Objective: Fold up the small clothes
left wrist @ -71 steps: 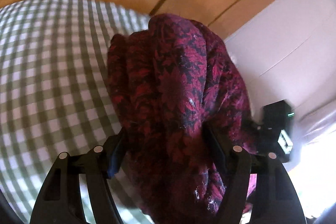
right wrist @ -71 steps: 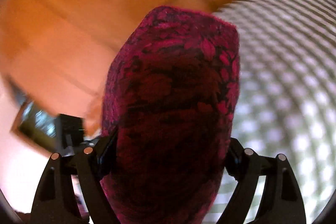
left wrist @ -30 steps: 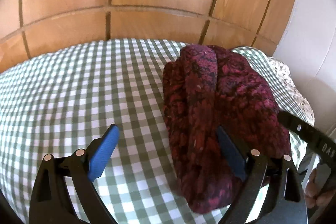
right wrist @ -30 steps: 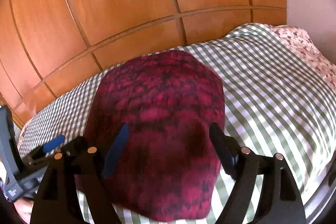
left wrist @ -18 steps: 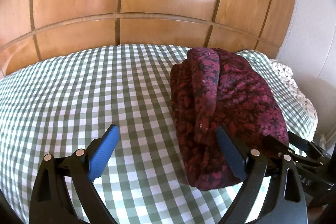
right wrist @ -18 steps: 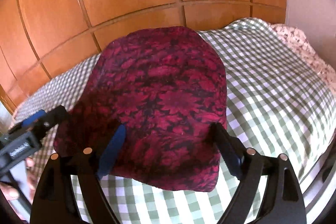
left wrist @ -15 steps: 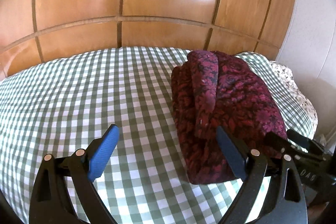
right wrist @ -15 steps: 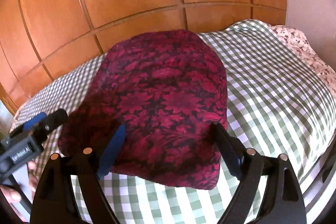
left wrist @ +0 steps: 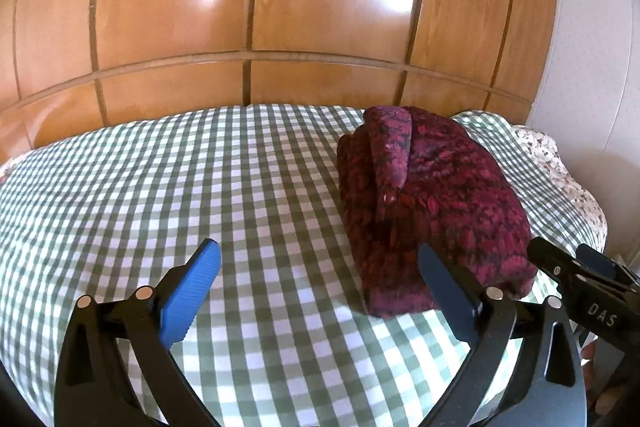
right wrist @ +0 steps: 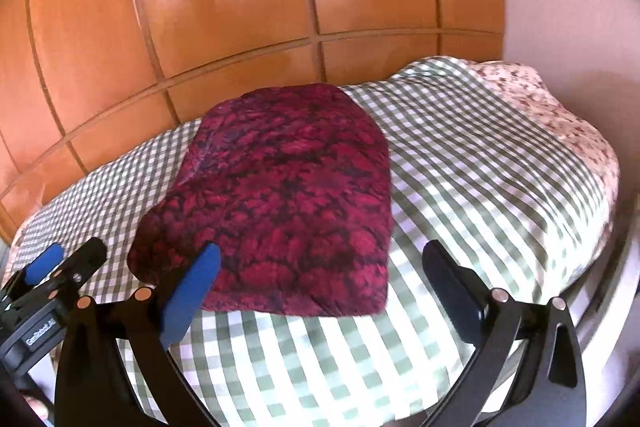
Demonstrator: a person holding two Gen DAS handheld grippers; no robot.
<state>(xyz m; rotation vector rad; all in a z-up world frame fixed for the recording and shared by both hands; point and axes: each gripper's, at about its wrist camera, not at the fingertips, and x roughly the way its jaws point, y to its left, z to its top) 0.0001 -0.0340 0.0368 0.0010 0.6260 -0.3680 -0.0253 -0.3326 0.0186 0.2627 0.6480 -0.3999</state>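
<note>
A dark red patterned garment [left wrist: 432,203] [right wrist: 288,211] lies folded in a thick bundle on the green-and-white checked bed cover [left wrist: 200,195] [right wrist: 460,179]. My left gripper [left wrist: 318,269] is drawn back from it, jaws opening wide, nothing between them; the bundle sits ahead to the right, behind its right finger. My right gripper [right wrist: 320,267] is also opening, wide apart, the bundle's near edge just ahead of its blue left pad [right wrist: 192,287], not pinched. Each view shows the other gripper at its edge: the right one [left wrist: 580,287] and the left one [right wrist: 52,275].
Glossy wooden wardrobe panels [left wrist: 320,7] [right wrist: 240,7] rise right behind the bed. A floral pillow or sheet [right wrist: 552,115] [left wrist: 560,171] lies at the bed's right end, by a pale wall [left wrist: 592,47]. The checked cover stretches away to the left of the bundle.
Both grippers let go of the red bundle, which now rests on the bed. They pulled back from it and their jaws spread wider.
</note>
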